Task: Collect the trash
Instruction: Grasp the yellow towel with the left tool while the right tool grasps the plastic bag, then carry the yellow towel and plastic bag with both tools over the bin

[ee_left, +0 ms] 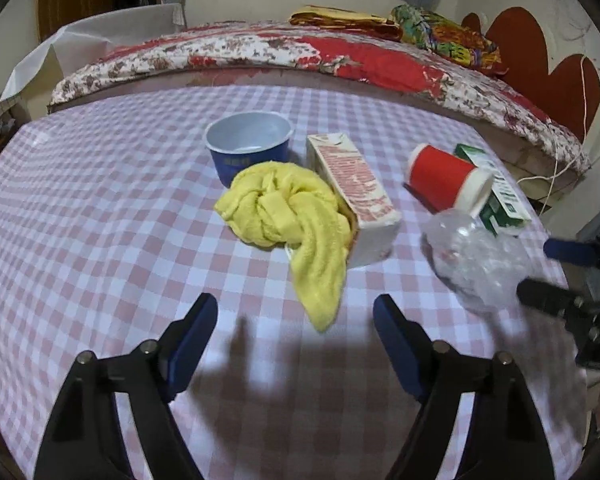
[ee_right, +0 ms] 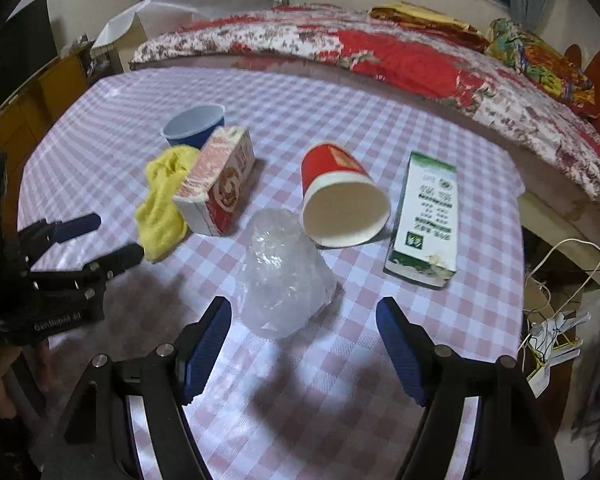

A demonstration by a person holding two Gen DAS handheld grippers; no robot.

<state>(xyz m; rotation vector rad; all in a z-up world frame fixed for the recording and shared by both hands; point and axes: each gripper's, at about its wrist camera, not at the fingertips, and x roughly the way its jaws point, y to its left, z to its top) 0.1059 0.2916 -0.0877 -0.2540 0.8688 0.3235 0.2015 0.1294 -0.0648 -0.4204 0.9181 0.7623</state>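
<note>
The left hand-held gripper (ee_left: 295,316) is held wide open above the checked worktop (ee_left: 100,200), with nothing between its blue pads; the tail of a yellow cloth (ee_left: 288,216) lies just ahead of the gap. The right hand-held gripper (ee_right: 304,320) is likewise spread wide and empty, and a crumpled clear plastic wrapper (ee_right: 286,276) is seen just ahead of its fingertips, resting on the worktop and not gripped. A red paper cup (ee_right: 340,196) is tipped on its side just behind the wrapper, its mouth turned toward the right wrist camera. A green-and-white carton (ee_right: 426,216) lies flat beside the cup. A red-and-white carton (ee_left: 350,188) is laid down against the yellow cloth, and a blue bowl (ee_left: 250,148) stands upright behind both. A bed (ee_left: 340,56) with a red floral quilt is seen beyond the worktop.
</note>
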